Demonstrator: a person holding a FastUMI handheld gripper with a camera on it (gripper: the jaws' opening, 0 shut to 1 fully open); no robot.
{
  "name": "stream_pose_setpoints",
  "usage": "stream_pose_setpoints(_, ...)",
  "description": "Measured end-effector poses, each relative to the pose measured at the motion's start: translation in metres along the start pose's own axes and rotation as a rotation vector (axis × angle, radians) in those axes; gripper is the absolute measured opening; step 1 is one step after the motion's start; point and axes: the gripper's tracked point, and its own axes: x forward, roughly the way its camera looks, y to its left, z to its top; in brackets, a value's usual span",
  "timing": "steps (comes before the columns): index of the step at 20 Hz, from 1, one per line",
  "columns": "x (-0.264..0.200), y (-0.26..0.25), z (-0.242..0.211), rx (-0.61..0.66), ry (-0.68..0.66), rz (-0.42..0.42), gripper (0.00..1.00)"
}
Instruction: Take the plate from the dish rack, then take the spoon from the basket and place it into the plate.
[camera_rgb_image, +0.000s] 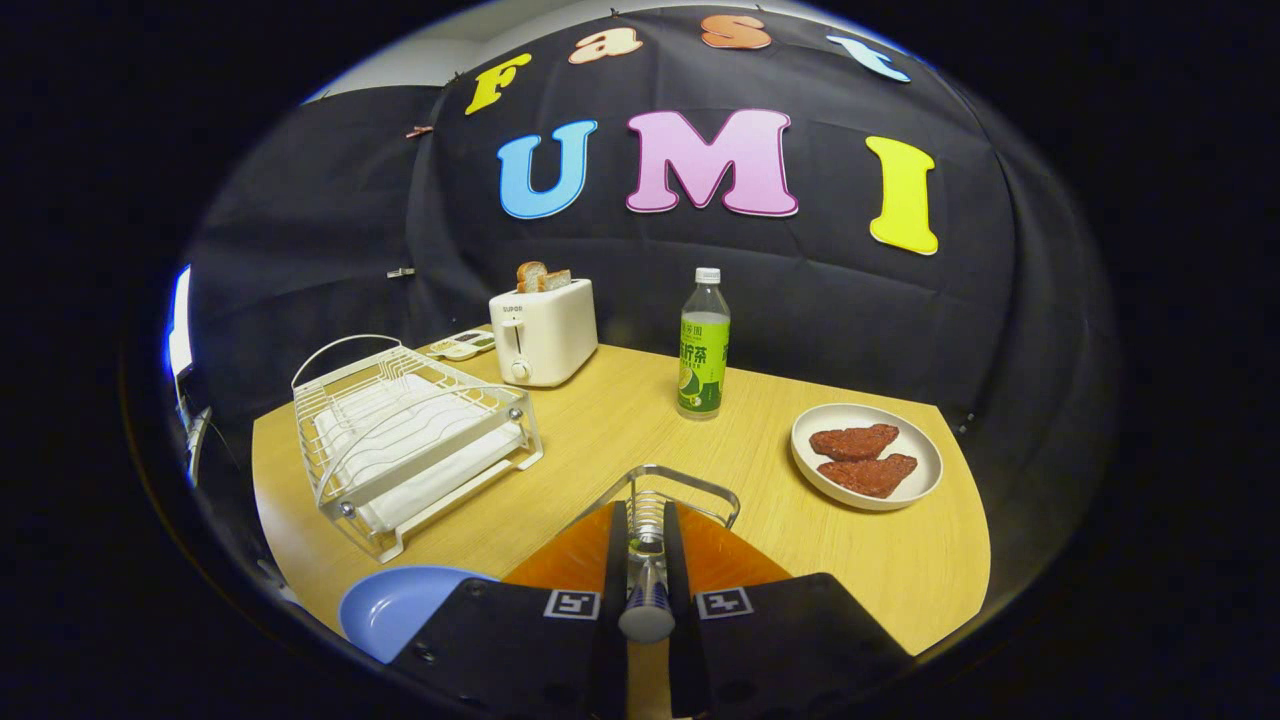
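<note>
While tongs (646, 570) clamp it, spoon (647, 590) handle upright, over wire basket (700, 490).

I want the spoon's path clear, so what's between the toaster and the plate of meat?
In the gripper view, a green bottle stands on the table between the toaster and the plate of meat.

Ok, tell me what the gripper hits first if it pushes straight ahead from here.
The wire basket: its rim sits just ahead of the gripper, whose fingers look shut on the spoon handle. Beyond it the green bottle stands roughly in line, though depth is unclear.
</note>
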Motion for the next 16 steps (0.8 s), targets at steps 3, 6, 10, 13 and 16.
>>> stream_pose_setpoints(3, -0.014, 0.0, 0.022, -0.001, -0.023, 0.0, 0.2)
stream_pose_setpoints(6, -0.033, 0.002, 0.043, 0.005, -0.041, 0.016, 0.2)
stream_pose_setpoints(10, -0.069, 0.014, 0.068, 0.026, -0.078, 0.065, 0.2)
stream_pose_setpoints(13, -0.09, 0.038, 0.069, 0.023, -0.065, 0.134, 0.2)
stream_pose_setpoints(16, -0.104, 0.073, 0.059, -0.019, -0.06, 0.239, 0.2)
